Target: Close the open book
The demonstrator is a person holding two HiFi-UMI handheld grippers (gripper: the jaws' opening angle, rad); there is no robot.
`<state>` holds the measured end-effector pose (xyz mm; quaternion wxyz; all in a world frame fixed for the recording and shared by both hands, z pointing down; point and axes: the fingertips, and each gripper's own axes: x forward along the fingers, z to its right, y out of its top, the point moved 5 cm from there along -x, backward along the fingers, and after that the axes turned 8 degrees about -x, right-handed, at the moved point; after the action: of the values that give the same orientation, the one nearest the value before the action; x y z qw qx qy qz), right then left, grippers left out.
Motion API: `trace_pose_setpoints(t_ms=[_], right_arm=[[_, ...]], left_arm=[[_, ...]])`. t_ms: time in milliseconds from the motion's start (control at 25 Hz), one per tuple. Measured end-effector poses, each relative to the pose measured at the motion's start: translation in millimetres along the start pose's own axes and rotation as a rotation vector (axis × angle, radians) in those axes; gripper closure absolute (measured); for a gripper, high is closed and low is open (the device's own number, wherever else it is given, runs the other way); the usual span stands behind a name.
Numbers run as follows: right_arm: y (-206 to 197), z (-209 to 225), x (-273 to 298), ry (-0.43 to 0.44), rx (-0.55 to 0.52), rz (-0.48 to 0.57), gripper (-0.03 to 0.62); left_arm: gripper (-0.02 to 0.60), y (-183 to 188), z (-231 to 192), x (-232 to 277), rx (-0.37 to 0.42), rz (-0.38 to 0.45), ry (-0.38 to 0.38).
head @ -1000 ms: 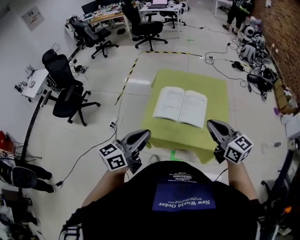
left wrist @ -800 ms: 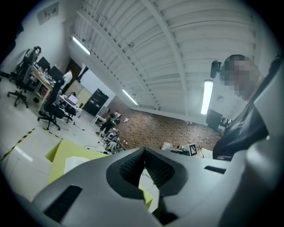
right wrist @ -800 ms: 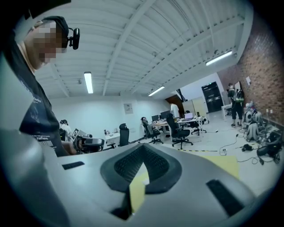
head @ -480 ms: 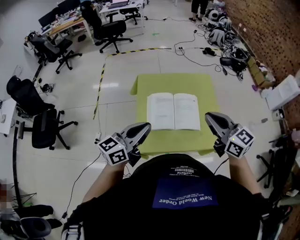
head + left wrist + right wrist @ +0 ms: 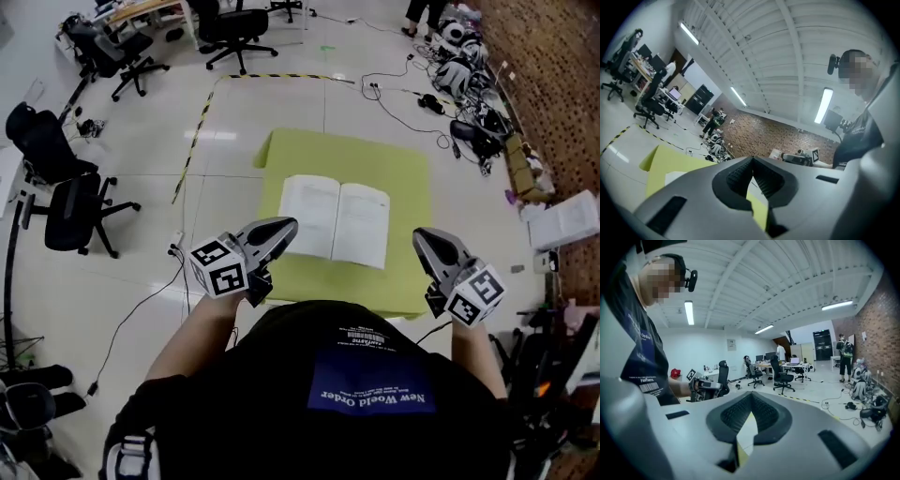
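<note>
The open book (image 5: 334, 220) lies flat with white pages up on a low table under a yellow-green cloth (image 5: 394, 169). My left gripper (image 5: 289, 225) hovers at the table's near left, its tips just short of the book's left page, jaws shut and empty. My right gripper (image 5: 419, 236) hangs by the near right corner, right of the book, also shut with nothing in it. In the left gripper view the closed jaws (image 5: 752, 159) point over the cloth (image 5: 670, 159). In the right gripper view the shut tips (image 5: 751, 395) show a strip of white page (image 5: 747, 430) below them.
Black office chairs (image 5: 70, 211) stand on the floor to the left, and more chairs by desks (image 5: 234, 28) at the back. A black-and-yellow tape line (image 5: 202, 131) runs past the table's left. Cables and gear (image 5: 478, 122) lie along the brick wall at right.
My left gripper has come forward, closer to the book's left page. The right gripper has shifted only a little. Both stay shut, and the book lies open as before.
</note>
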<state>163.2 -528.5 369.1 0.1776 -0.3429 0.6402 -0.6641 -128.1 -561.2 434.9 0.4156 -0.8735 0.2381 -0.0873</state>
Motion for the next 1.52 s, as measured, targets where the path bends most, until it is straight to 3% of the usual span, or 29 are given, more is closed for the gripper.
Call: trace_pose_setpoints(t_ms=[160,400,560,800,960,1160,1320,1520], right_arm=[[1.6,28.9,4.3,0.086,-0.039,0.021,0.608],[-8.1,38.7,18.2,0.160,0.011,0.045,0.608],[-17.6,32.8,27.4,0.169,0.045,0.032,0.608],[-57.5,27.4,47.5,0.164,0.120,-0.033,0.608],[-88.4,27.5,60.1,0.172,0.176,-0.057,0.608],[-124.6,15.9,64.1,0.220,0.247,-0.076,0.602],[-141.5,11.1,64.9,0.236,0.286,-0.077,0.602],[-151.9,13.3,61.3,0.231,0.336,-0.071,0.602]], left_arm=[[0.575,-6.6,5.0,22.8,-0.042,0.068,0.065],[0.575,-39.1,-8.3,22.6,-0.183,0.072,0.186],[0.575,-70.5,-30.9,13.6,-0.367,0.035,0.199],[0.572,-145.6,-74.8,15.3,-0.687,-0.059,0.218],[0.430,-182.8,-107.8,19.8,-0.901,-0.029,0.248],[0.266,-220.4,-131.1,23.1,-1.127,0.042,0.359],[0.254,-223.9,-140.7,31.3,-1.207,0.111,0.378],[0.254,-208.2,-156.5,50.3,-1.177,0.195,0.326]])
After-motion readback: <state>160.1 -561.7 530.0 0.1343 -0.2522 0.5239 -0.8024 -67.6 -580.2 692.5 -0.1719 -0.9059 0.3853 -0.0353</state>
